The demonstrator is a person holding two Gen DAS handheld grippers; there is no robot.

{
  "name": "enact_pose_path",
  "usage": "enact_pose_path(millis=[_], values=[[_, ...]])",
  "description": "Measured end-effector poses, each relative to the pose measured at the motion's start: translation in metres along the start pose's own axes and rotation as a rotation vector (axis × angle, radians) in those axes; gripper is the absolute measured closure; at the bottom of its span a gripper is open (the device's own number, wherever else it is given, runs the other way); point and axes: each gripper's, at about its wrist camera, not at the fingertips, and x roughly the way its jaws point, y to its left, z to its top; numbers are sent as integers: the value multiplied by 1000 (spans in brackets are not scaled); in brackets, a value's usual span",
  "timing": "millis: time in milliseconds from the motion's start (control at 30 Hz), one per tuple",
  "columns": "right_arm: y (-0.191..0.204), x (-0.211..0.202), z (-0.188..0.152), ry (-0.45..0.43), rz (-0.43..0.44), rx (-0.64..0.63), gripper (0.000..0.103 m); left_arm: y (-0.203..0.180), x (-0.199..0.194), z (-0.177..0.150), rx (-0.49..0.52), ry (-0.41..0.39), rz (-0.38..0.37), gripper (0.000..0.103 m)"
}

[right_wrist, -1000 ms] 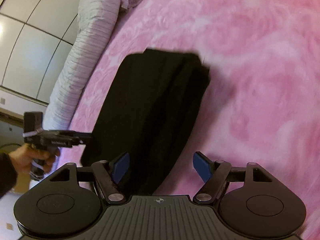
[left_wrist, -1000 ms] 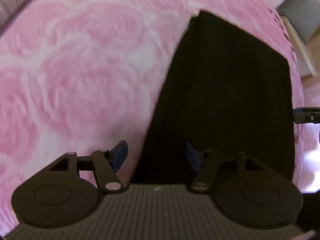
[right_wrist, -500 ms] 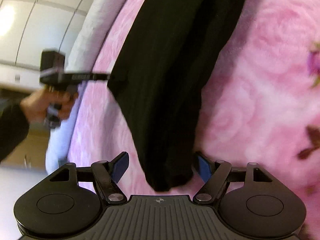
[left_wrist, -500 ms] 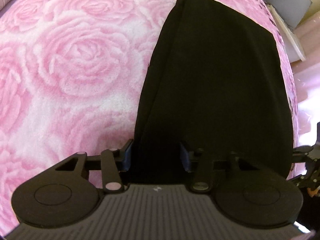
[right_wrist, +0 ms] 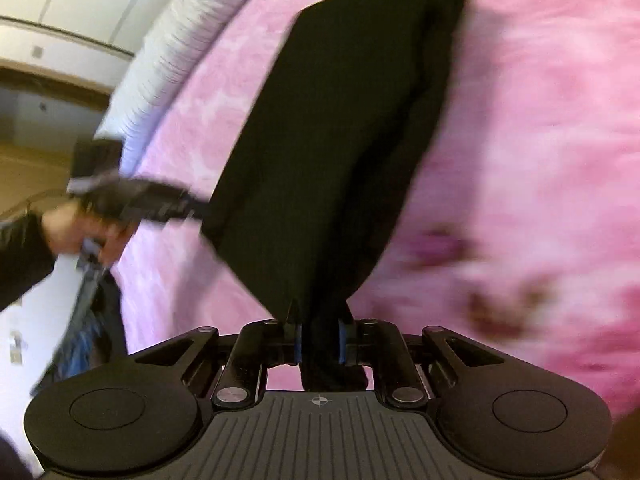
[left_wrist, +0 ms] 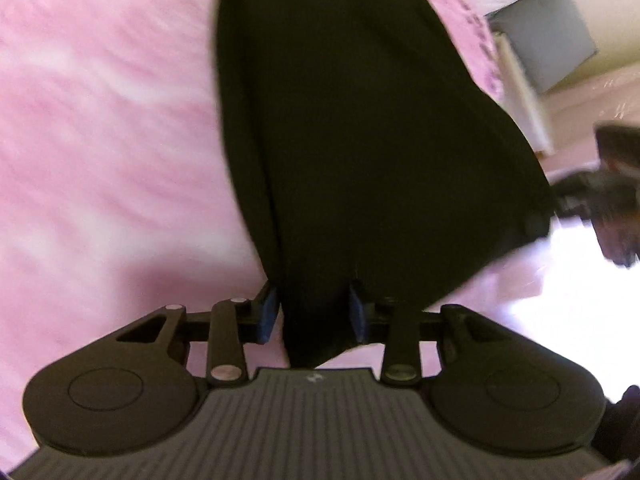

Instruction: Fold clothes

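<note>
Our jaws are closed on cloth on both sides: the left gripper [left_wrist: 312, 314] pinches one near corner of the black garment [left_wrist: 360, 128] between its blue pads [left_wrist: 267, 314], and the right gripper [right_wrist: 319, 342] clamps the other near corner so tightly that only a thin strip of fabric shows between its fingers, with a small bunch of cloth hanging just behind them. From the left wrist view we see the garment rising away from our fingers in a broad dark sheet, narrow at the grip and widening toward its far edge, with a lengthwise fold line running down its left side. It stretches over the pink rose-patterned bedspread [left_wrist: 100, 140], and its near end is lifted off that surface where we hold it. From the right wrist view the black garment [right_wrist: 340, 140] spreads up and to the right, its far end lying on the pink bedspread [right_wrist: 540, 160]. At the left of that view we see our left hand [right_wrist: 86, 232], in a dark sleeve, gripping the handle of the other tool, whose tip meets the garment's left corner. A white ribbed pillow [right_wrist: 172, 44] lies along the far edge of the bed. Both views are blurred, so fine detail of the fabric is lost.
</note>
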Motion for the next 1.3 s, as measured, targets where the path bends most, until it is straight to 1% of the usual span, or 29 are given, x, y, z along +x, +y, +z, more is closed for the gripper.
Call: enact_pose_path(millis=[67, 133, 200, 233, 267, 300, 333, 367, 433, 467, 500, 567, 633, 733, 800, 833, 867, 933, 967, 1000, 1067, 1133, 1233, 1267, 1300], values=[[-25, -27, 18, 17, -56, -52, 88, -30, 23, -11, -52, -24, -39, 74], [-51, -53, 35, 34, -113, -103, 88, -53, 38, -12, -49, -17, -51, 75], [-72, -67, 44, 18, -142, -106, 86, -76, 51, -13, -40, -7, -60, 75], [-77, -69, 44, 0, -157, -93, 83, -84, 52, -12, -19, -1, -55, 75], [-82, -70, 44, -19, -172, -81, 77, -88, 47, -10, 2, 0, -43, 74], [-83, -70, 38, -47, -193, -64, 71, -91, 41, -8, 23, 1, -30, 73], [-82, -68, 29, -80, -218, -44, 60, -91, 33, -6, 45, -16, -9, 72], [-82, -65, 21, -122, -218, -5, 55, -89, 25, -3, 68, -38, 14, 71], [-83, -57, 3, -219, -190, 93, 48, -82, 9, 14, 108, -99, 82, 68], [-84, -53, -5, -267, -176, 142, 44, -78, 2, 24, 127, -130, 117, 67], [-85, -49, -14, -315, -161, 191, 42, -74, -5, 33, 147, -161, 153, 67], [-86, -42, -31, -411, -132, 289, 38, -63, -11, 58, 186, -218, 181, 66], [-88, -34, -48, -506, -102, 388, 38, -53, -14, 83, 224, -264, 200, 66], [-90, -22, -74, -649, -55, 536, 37, -44, -5, 111, 273, -283, 227, 65], [-92, -15, -92, -743, -23, 634, 38, -40, 2, 129, 308, -259, 253, 65], [-98, -12, -94, -774, 3, 689, 39, -44, 16, 139, 328, -244, 268, 65], [-107, -10, -92, -795, 34, 748, 59, -45, 22, 142, 344, -232, 273, 65], [-121, -15, -85, -780, 61, 800, 76, -46, 28, 143, 361, -214, 272, 65], [-126, -22, -76, -759, 52, 780, 80, -47, 29, 143, 359, -212, 268, 65], [-130, -32, -66, -733, 32, 739, 81, -47, 30, 142, 353, -211, 263, 65], [-143, -56, -38, -734, -15, 673, 83, -50, 31, 134, 340, -209, 238, 65], [-159, -79, -6, -734, -60, 617, 84, -56, 35, 126, 349, -204, 218, 64], [-188, -102, 49, -688, -120, 551, 83, -65, 39, 118, 383, -189, 220, 63], [-181, -102, 52, -679, -153, 506, 82, -66, 38, 115, 396, -182, 232, 63], [-165, -96, 45, -672, -194, 448, 80, -67, 36, 112, 409, -175, 247, 63]])
